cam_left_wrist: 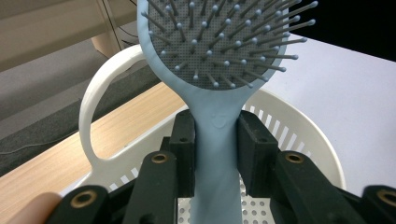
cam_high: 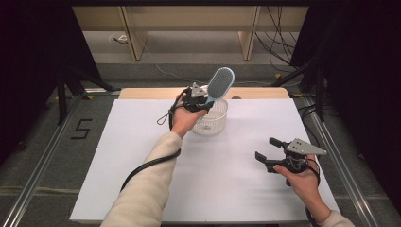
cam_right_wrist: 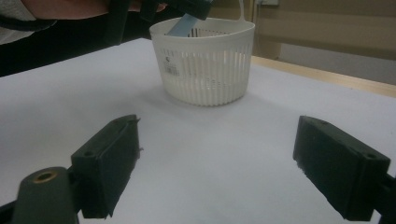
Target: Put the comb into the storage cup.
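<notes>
Left gripper view: left gripper [cam_left_wrist: 217, 140] clamped on the handle of the pale blue plastic paddle hairbrush [cam_left_wrist: 219, 56], head up, handle end over the white slotted plastic basket [cam_left_wrist: 303, 126], likely for lowering in. Right gripper [cam_right_wrist: 215, 163] idle, jaws apart, above the white table [cam_right_wrist: 233, 140].

Lab recording bay: black curtains [cam_high: 28, 71], floor cables [cam_high: 279, 52], white tabletop [cam_high: 227, 189].
</notes>
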The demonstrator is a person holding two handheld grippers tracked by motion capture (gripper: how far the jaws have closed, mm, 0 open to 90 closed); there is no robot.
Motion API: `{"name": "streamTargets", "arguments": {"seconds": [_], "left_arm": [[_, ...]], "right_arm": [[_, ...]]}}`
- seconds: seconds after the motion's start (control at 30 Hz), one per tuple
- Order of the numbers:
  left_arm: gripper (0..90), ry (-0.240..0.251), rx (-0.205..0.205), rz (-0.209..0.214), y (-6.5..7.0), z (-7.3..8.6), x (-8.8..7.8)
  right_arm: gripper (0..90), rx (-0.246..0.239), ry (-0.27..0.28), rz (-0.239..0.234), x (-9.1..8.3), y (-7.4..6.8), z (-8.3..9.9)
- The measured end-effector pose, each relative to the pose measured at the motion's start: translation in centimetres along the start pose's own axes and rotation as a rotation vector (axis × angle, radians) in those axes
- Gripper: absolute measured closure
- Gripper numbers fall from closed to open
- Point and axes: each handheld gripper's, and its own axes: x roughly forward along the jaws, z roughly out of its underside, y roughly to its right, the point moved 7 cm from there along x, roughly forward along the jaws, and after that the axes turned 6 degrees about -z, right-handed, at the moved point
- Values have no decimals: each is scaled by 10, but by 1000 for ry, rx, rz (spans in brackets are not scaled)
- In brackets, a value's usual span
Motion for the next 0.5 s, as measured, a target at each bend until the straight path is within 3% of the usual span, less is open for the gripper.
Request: {"name": "streamTargets", "arguments": {"seconds": [0.27,0.37,0.5], "left_arm": [[680,-22,-26,10,-1,3,2],[610,-18,-59,10,-3,1,0],[459,9,-68,-1,-5,-5,-5]], "right_arm": [[157,0,1,1,0,0,0],[156,-2,3,2,0,0,0],[156,-3,2,3,0,0,0]]}}
